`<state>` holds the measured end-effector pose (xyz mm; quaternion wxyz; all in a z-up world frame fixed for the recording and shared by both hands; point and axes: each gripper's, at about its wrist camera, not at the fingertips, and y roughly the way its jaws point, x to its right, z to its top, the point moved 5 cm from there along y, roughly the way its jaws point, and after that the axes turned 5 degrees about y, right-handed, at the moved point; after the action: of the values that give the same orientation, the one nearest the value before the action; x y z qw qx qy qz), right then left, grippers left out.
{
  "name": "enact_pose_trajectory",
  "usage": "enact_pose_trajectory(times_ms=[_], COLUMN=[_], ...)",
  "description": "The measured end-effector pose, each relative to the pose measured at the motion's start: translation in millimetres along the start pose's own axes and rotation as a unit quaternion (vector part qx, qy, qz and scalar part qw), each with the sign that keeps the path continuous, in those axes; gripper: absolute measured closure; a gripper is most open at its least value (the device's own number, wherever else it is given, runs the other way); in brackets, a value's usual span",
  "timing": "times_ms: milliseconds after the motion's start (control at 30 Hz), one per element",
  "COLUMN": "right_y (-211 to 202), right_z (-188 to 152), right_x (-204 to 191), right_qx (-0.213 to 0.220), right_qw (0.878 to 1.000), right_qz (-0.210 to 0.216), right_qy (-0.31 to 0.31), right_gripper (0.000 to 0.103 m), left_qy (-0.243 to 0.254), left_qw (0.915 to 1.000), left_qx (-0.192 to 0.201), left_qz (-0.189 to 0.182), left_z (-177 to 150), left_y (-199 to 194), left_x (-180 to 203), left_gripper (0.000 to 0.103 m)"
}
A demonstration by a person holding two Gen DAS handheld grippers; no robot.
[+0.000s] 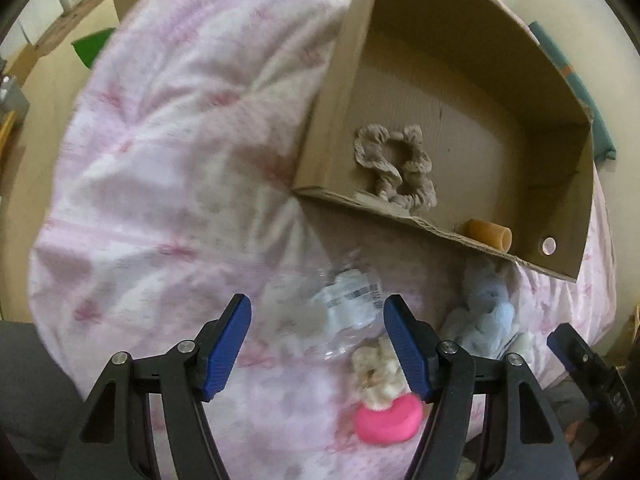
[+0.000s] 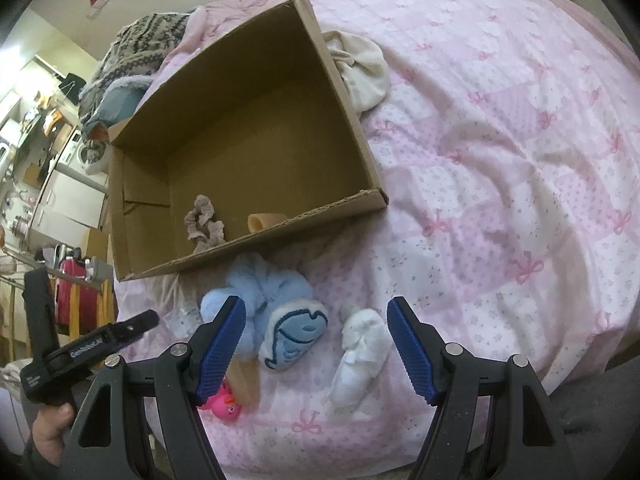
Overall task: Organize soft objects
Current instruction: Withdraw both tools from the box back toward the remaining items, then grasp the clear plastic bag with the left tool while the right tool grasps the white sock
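A cardboard box (image 1: 332, 92) (image 2: 344, 76) lies on the pink bedspread. Inside are a beige scrunchie (image 1: 394, 166) (image 2: 202, 224) and a tan foam tube (image 1: 488, 234) (image 2: 264, 221). In front of the box lie a clear plastic packet (image 1: 348, 300), a cream scrunchie (image 1: 376, 376), a pink rubber duck (image 1: 390, 420) (image 2: 224, 402), a blue fluffy toy (image 1: 488, 304) (image 2: 260, 292), a blue-and-white slipper-like plush (image 2: 294, 336) and a white soft piece (image 2: 360, 356). My left gripper (image 1: 318, 344) is open above the packet. My right gripper (image 2: 316, 344) is open above the plush and white piece.
A cream cloth (image 2: 364, 72) lies behind the box's right wall. A patterned knit pile (image 2: 140, 44) sits at the far left of the bed. The bed's edge runs along the bottom. A room with furniture shows at the left (image 2: 48, 160).
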<state>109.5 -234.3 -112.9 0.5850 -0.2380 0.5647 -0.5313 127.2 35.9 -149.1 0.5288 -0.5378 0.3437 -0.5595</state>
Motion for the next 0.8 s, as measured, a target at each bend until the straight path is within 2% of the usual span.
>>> enact_pose_trajectory(times_ms=[133,267,300,333,433,533,567,633,800], right_y=[3,4,4,5,10,20,22,27,39], right_z=[1,3,3,3,2,-2,-3,-6,-14], right_x=[6,12,14,16,27,35,36,35,30], right_qx=[-0.006,-0.006,-0.007,-0.008,-0.030,-0.058,-0.064,-0.074,-0.096], right_qw=[1.000,1.000,1.000,0.999,0.997,0.994,0.993,0.993,0.992], right_qz=[-0.005,-0.008,-0.010,-0.010,0.000,0.006,0.001,-0.010,-0.052], right_qy=[0.012,0.023,0.026,0.033,0.070,0.095,0.095,0.088,0.055], right_gripper=[0.026,0.026,0.026,0.026,0.026,0.028,0.031,0.045,0.059], left_qy=[0.014,0.036,0.043,0.046,0.049,0.035,0.034,0.035,0.037], left_qw=[0.9997,0.9983,0.9977,0.9975,0.9975,0.9985,0.9987,0.9990,0.9991], left_qx=[-0.020,-0.026,-0.024,-0.023,-0.029,-0.029,-0.026,-0.018,-0.004], left_qz=[0.009,0.038,0.046,0.049,0.042,0.028,0.026,0.022,0.019], left_z=[1,-4,-4,-4,-5,-4,-3,0,4], left_y=[24,39,39,39,39,37,34,27,8], left_x=[15,24,25,26,26,18,15,12,5], left_gripper=[0.037,0.037,0.044,0.063,0.090,0.090,0.090,0.090,0.090])
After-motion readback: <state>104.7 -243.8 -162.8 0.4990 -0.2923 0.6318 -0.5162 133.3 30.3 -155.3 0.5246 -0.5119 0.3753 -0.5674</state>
